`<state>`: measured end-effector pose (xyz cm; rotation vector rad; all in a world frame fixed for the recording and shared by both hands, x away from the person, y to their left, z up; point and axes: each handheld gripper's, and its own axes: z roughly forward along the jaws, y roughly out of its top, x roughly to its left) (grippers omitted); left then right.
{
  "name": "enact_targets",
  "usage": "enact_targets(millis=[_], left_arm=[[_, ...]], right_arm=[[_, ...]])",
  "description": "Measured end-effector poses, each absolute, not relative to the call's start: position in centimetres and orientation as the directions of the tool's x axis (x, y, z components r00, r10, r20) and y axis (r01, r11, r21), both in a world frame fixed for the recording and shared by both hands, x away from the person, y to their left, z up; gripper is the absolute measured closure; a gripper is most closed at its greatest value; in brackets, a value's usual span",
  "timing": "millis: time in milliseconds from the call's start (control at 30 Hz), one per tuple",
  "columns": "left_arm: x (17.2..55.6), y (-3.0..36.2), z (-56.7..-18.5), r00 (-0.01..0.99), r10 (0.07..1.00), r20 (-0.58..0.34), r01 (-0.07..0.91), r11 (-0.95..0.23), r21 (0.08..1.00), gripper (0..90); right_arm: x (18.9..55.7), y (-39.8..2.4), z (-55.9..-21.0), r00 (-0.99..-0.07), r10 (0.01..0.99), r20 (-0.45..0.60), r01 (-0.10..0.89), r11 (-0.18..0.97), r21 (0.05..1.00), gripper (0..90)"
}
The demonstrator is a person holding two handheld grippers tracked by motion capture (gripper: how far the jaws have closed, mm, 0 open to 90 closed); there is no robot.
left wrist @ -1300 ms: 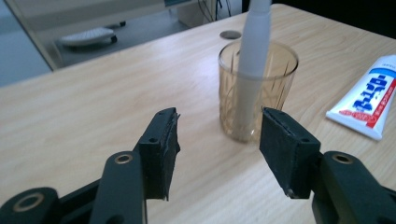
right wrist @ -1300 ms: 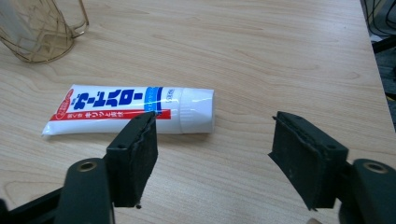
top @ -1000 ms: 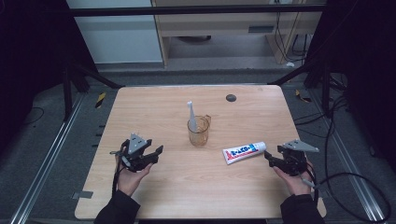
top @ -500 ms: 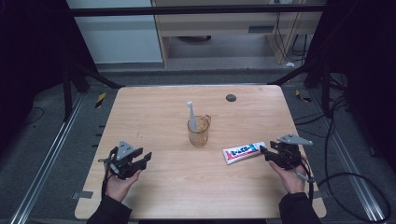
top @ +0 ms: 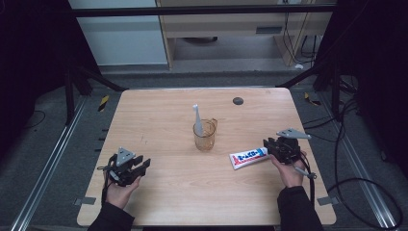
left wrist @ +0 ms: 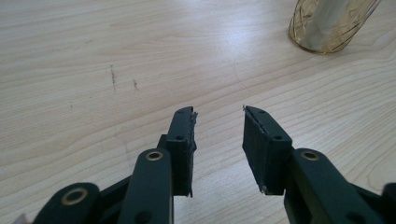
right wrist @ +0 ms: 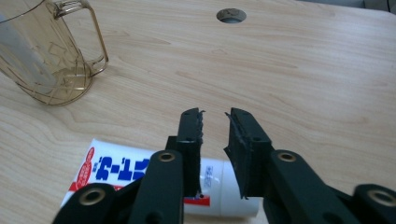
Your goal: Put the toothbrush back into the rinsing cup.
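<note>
From my right gripper [right wrist: 214,122] view, the closest thing is the toothpaste tube [right wrist: 154,179], lying flat right under the jaws with its capped white end beneath them. The jaws stand a narrow gap apart and have just been closing; bare table shows between the tips, and they hold nothing, since the tube sits below them rather than between the pads. Beyond the tips and off to their left stands the amber mug [right wrist: 51,60], handle turned toward me, and farther ahead a round hole [right wrist: 231,15] in the tabletop.

My left gripper [left wrist: 218,122] view gives me only bare wood [left wrist: 116,56] between and ahead of its jaws, which are partly open, empty, and have also just been closing. The mug's base [left wrist: 327,28] sits far ahead to the right.

The high view adds what neither close view gives: a white toothbrush [top: 197,120] standing upright in the mug [top: 205,136], the tube [top: 248,157] touching or just beside the right gripper's [top: 270,147] tips, and the left gripper [top: 139,166] well apart from everything.
</note>
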<state>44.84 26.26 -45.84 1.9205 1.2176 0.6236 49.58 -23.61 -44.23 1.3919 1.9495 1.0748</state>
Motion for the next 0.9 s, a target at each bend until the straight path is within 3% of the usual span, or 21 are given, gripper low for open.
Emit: enact_targets(millis=[367,900], left_arm=[[44.9,26.3,-46.1,0.432,0.902,0.02,0.528,-0.27,0.805,62.5],[45.4,26.7,-46.3,0.408,0.912,0.034,0.53,-0.267,0.805,60.2]], right_arm=[[51.9,-23.2,-44.7,-0.309,0.951,0.024,0.535,0.153,0.831,89.6],[53.6,-23.7,-46.3,-0.31,0.951,-0.003,0.603,0.199,0.773,90.0]])
